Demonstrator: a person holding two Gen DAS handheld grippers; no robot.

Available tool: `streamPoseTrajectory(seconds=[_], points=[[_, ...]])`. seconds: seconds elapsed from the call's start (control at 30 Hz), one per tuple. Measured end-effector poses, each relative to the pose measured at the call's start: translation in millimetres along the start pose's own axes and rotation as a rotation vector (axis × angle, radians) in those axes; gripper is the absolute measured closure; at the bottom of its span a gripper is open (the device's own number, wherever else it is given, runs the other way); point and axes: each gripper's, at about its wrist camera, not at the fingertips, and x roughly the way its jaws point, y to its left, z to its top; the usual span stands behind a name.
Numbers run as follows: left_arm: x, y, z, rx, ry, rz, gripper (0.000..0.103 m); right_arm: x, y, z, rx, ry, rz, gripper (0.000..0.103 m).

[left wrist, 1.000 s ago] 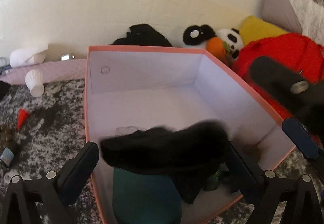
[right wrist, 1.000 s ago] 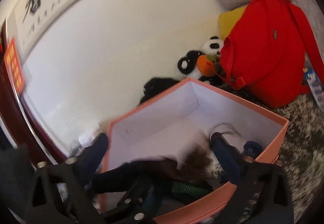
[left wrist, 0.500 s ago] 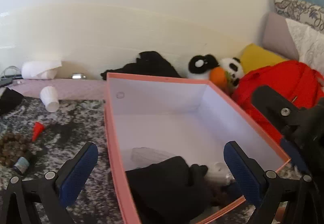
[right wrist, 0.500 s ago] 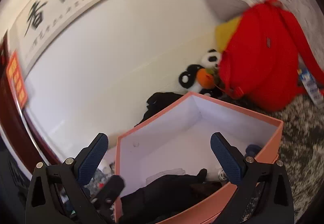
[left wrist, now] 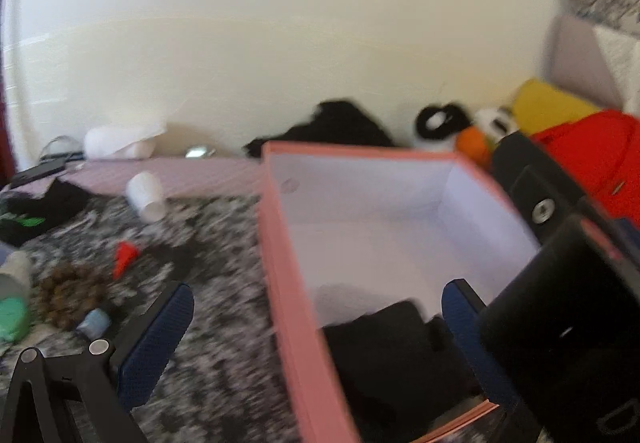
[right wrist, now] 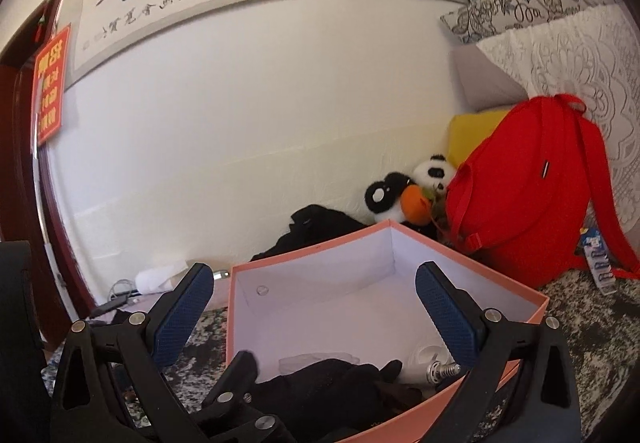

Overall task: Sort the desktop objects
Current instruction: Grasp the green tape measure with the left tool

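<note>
Two grippers: both empty; the left gripper [left wrist: 316,319] and the right gripper [right wrist: 314,313] each hold their ribbed blue pads spread wide, nothing between them.
Step in hand: between items, by my reading; one thing lies stowed and no new one is chosen yet.
Black glove: soft, limp knit, lying crumpled in the near corner of the box [right wrist: 320,383], fingers splayed toward the white inside wall.
Other box contents: a small white piece with a metal spring-like end [right wrist: 434,365] and something clear and flat, both hard to name.
Pink box: stiff card, salmon outside, matte white inside, straight-walled and open-topped [left wrist: 276,243]; it sits on the mottled grey-white desk [left wrist: 224,343], just right of the left gripper's view centre.
Left to sort: a brown bead-like cluster [left wrist: 70,293], a small blue-capped tube [left wrist: 94,323], a red cone [left wrist: 124,257], a white paper cup on its side [left wrist: 146,197], all left of the box and apart from it; blur hides their detail.
Next move: I judge the left gripper is nearest these; it needs to swing left, drop low and close on one small piece, the rigid cone or tube being easier than loose beads.
Far edge: black cloth [right wrist: 316,229], a plush panda [right wrist: 432,175] and a red nylon backpack [right wrist: 524,187] against the wall.
</note>
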Motion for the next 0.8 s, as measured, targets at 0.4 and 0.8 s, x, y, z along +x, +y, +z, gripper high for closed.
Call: streamPoseTrajectory(seconds=[0.4,0.8], points=[[-26.0,62.0,-8.3,0.053,0.087,0.176,0.001,-7.9,54.6,-16.1,-0.106,-0.001,0.106,0.000],[-86.4,195.6,-37.9,-0.268,0.157,0.318,0.001,-34.5,108.5,-33.3,-0.102,0.080,0.277,0.000]])
